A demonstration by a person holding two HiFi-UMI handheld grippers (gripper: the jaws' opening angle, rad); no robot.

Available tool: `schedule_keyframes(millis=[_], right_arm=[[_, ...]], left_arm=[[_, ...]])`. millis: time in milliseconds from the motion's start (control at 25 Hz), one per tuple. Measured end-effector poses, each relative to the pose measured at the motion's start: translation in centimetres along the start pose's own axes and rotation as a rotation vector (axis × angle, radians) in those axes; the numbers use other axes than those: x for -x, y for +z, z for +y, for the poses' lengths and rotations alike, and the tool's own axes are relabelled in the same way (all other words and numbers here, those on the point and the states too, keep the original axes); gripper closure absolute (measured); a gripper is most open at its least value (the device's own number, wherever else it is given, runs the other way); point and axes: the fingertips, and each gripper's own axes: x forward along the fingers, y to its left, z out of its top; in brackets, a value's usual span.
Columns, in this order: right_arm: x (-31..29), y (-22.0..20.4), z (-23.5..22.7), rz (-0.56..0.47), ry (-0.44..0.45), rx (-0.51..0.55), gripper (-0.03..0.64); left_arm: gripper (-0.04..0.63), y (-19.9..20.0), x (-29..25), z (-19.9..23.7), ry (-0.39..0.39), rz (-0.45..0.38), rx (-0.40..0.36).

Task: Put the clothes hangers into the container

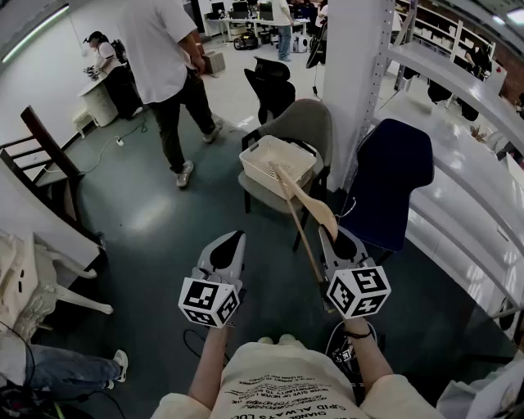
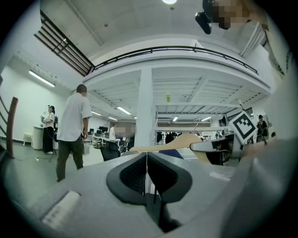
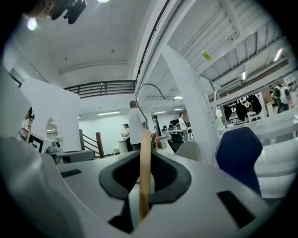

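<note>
One wooden hanger (image 1: 313, 206) is pinched in the right gripper (image 1: 327, 237). Its long axis runs straight ahead from the jaws, its far tip reaches the white basket (image 1: 260, 168) on the grey chair (image 1: 315, 123), and its metal hook (image 3: 148, 95) arcs upward. The left gripper (image 1: 232, 241) is level beside it, jaws pressed together on nothing.

A grey chair (image 1: 307, 127) (on the green floor (image 1: 155, 221)) carries a white basket (image 1: 264, 164) — slightly tilted, it seems

We're in an open-plan office or lab: rows of desks (image 1: 237, 20), swivel chairs (image 1: 270, 86), metal shelves (image 1: 446, 37).
</note>
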Motion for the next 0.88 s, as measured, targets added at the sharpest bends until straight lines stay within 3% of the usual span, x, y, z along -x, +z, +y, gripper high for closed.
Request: schedule_keyframes(millis=[480, 880], right_arm=[[0.4, -0.9, -2.1, -0.008, -0.023, -0.055, 0.561], [-3.3, -1.0, -4.0, 0.001, -0.016, -0.086, 0.561]], left_arm=[[0.572, -1.3, 0.1, -0.4, 0.031, 0.01, 0.026], [0.572, -1.3, -3.9, 1.2, 0.019, 0.012, 0.024]])
